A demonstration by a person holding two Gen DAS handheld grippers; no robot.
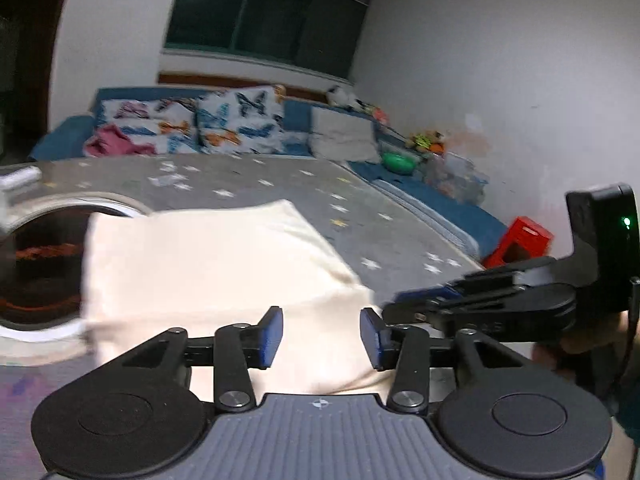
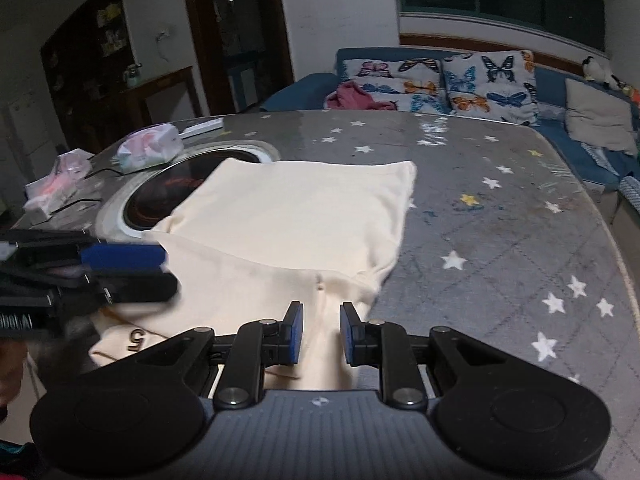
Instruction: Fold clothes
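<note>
A cream garment [image 2: 288,216] lies folded on the grey star-patterned table cover [image 2: 500,240], its far left corner over a round dark inset [image 2: 160,196]. A small "5" mark [image 2: 136,336] shows on its near left part. My right gripper [image 2: 322,334] is open at the garment's near edge, and a ridge of cloth runs through the gap between the pads. My left gripper [image 1: 322,336] is open wider, over the cream garment [image 1: 208,264] near its edge. The other gripper shows from the side in each view, blurred: the right gripper [image 1: 404,306] and the left gripper [image 2: 128,268].
Two tissue packs [image 2: 150,148] and a cable lie at the table's far left. Behind stands a blue sofa [image 2: 560,80] with butterfly cushions [image 2: 488,84] and a pink garment [image 2: 356,98]. A red box [image 1: 520,242] and a green bowl [image 1: 398,162] sit to the right of the table.
</note>
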